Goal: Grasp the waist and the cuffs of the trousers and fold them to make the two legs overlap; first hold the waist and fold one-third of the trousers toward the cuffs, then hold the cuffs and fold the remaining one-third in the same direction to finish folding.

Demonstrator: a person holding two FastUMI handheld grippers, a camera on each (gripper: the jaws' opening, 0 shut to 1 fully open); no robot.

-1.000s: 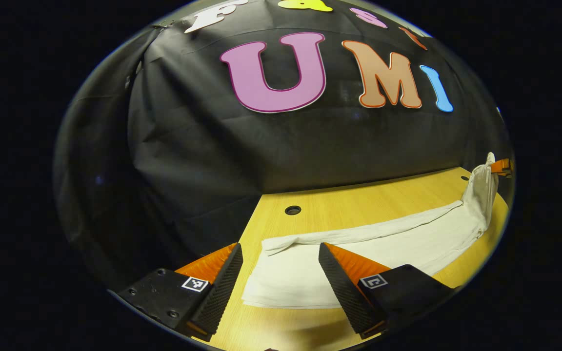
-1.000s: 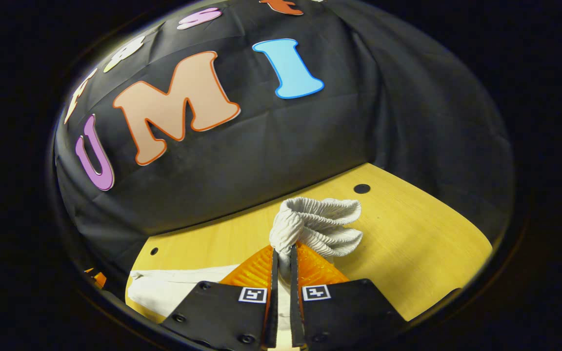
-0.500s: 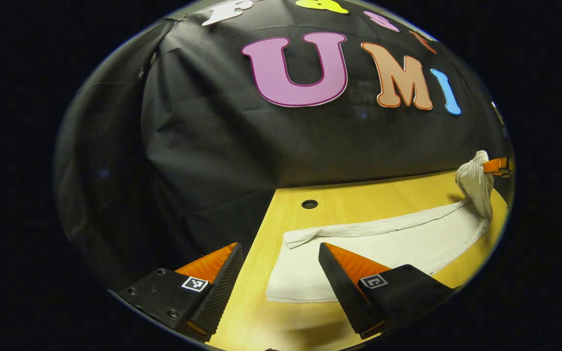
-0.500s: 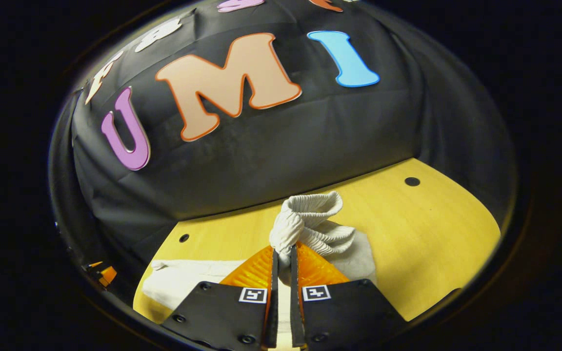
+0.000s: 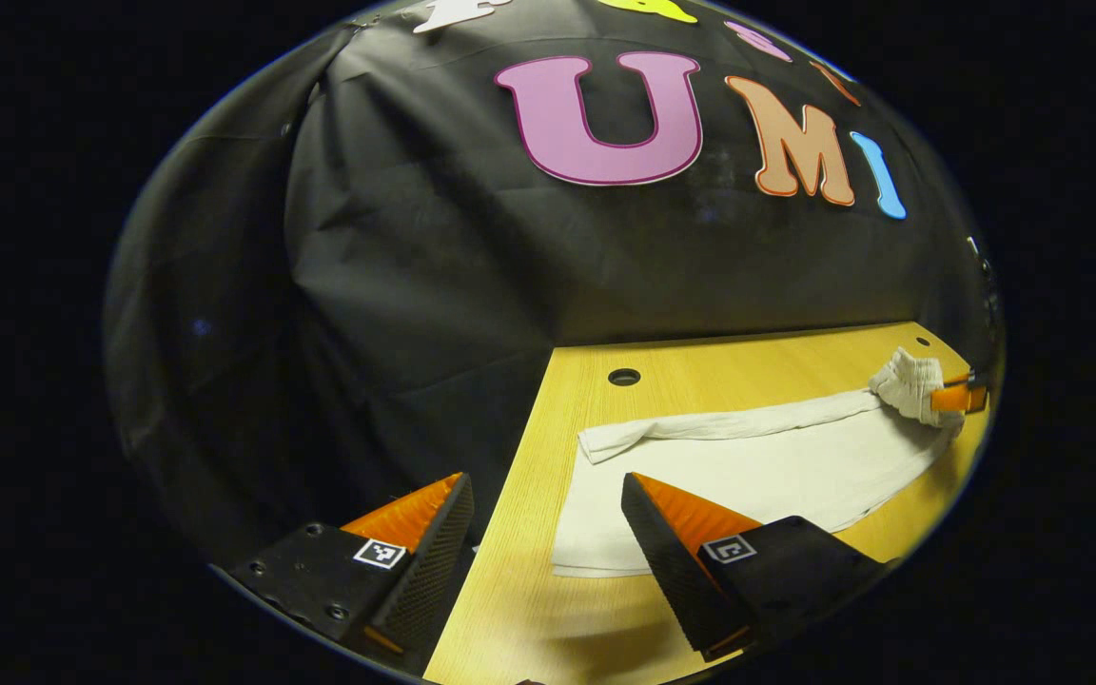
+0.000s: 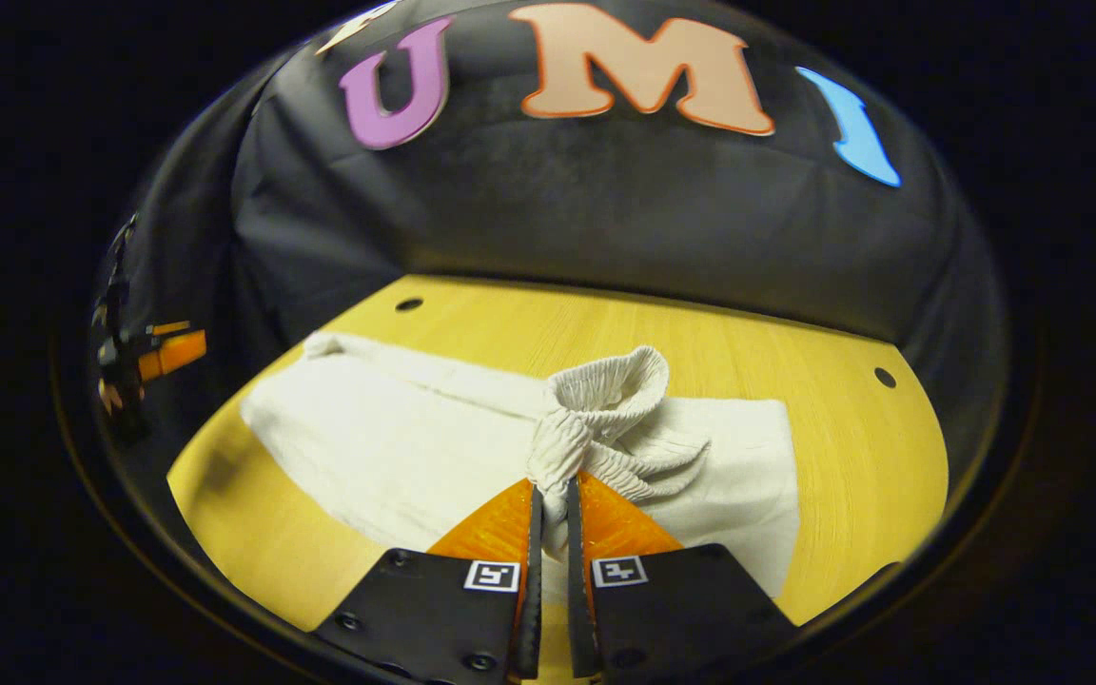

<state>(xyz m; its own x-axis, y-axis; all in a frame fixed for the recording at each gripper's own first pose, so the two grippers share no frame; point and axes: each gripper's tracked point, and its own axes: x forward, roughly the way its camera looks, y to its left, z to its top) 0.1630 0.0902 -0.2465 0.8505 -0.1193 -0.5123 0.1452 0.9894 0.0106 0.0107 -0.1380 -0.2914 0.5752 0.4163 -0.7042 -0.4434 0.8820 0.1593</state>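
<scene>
White trousers [image 5: 748,471] lie flat along the wooden table [image 5: 529,609], legs overlapped, with the cuff end nearest my left gripper [image 5: 543,485]. That gripper is open just above the table; its right finger overlaps the cuff corner and nothing sits between its jaws. My right gripper [image 6: 548,490] is shut on the bunched ribbed waistband [image 6: 605,400] and holds it low over the trousers [image 6: 386,438]. From the left gripper view, the right gripper [image 5: 959,398] and the waistband [image 5: 905,381] are at the far right end of the cloth.
The table's round holes [image 5: 623,377] [image 6: 884,377] sit near its back edge, where the black cloth wall stands close behind. The left gripper [image 6: 163,350] shows at the far left of the right gripper view, beyond the table's left edge [image 6: 196,476].
My right gripper has come down and moved along the trousers with the waistband, which now hangs low over the cloth. My left gripper has drifted left, away from the cuffs, still open.
</scene>
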